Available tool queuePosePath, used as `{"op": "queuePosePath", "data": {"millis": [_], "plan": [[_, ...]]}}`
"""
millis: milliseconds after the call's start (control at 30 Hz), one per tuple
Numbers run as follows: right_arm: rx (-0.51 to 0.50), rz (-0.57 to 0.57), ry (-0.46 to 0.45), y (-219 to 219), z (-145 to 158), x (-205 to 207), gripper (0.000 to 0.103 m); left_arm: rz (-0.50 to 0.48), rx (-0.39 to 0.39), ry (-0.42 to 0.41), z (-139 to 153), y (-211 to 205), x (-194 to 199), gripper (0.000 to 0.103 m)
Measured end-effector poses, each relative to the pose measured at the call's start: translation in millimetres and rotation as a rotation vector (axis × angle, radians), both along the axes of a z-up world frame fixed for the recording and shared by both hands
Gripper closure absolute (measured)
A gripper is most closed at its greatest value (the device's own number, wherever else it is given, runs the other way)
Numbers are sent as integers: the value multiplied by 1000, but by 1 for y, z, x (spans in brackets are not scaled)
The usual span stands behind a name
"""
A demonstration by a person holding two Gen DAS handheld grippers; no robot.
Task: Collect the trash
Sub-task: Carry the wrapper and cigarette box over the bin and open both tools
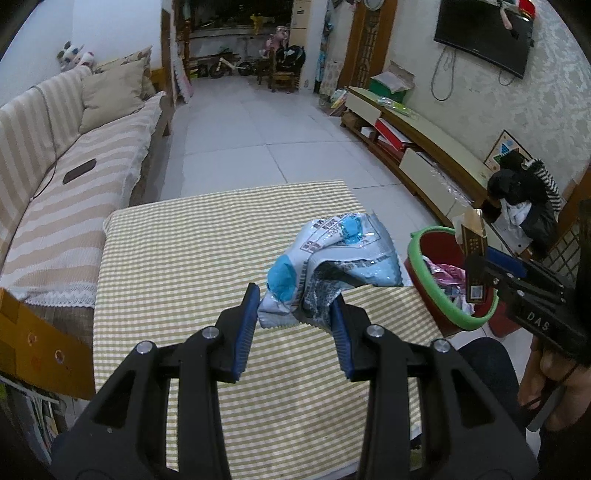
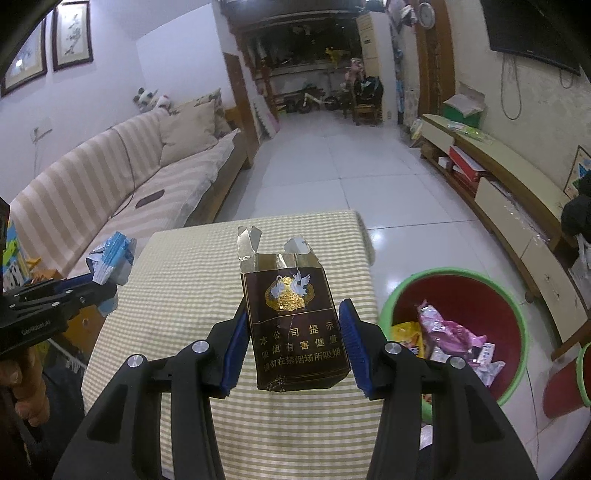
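Clamped in the left tool (image 1: 293,314): a crumpled blue-and-white wrapper (image 1: 332,258), pinched between blue pads and held above the checked cloth of the bench (image 1: 177,258). Gripped in the right tool (image 2: 291,345): a torn dark-brown cigarette pack (image 2: 295,325), upright, its ripped top flaps standing open, likewise raised over the bench.

Just beside the bench's right edge, on the tiled floor (image 2: 332,166): a red bin with a green rim (image 2: 458,332), open-topped, already holding a pink foil wrapper (image 2: 447,328), a yellow packet (image 2: 406,334) and other scraps of packaging. Seen from the left wrist, the cigarette pack poised above the bin's near rim. At the far right edge, part of a second red, green-rimmed container (image 2: 576,384), contents hidden.

Bench top otherwise bare under both tools. To the left, a long sofa (image 1: 62,155) under a striped cover, with cushions (image 1: 110,92) and a dark flat item (image 1: 79,171) on the seat. To the right, a low media cabinet (image 1: 424,147) along the wall, boxes and papers stacked on it, a television (image 1: 484,33) mounted above. At the far end of the room, a small white balance bike (image 1: 229,66) and a wooden chair (image 1: 282,77).
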State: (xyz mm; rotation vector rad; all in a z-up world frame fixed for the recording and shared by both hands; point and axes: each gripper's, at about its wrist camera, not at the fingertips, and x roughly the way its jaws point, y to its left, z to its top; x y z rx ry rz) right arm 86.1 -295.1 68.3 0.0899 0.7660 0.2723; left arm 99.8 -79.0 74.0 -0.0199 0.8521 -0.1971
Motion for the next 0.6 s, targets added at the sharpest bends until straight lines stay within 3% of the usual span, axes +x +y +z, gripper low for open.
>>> {"op": "queuePosePath", "data": {"millis": [600], "plan": [[-18,-226,-27,-122,8,-12,57,-251,-45,-5,10,-128,38,67]]}}
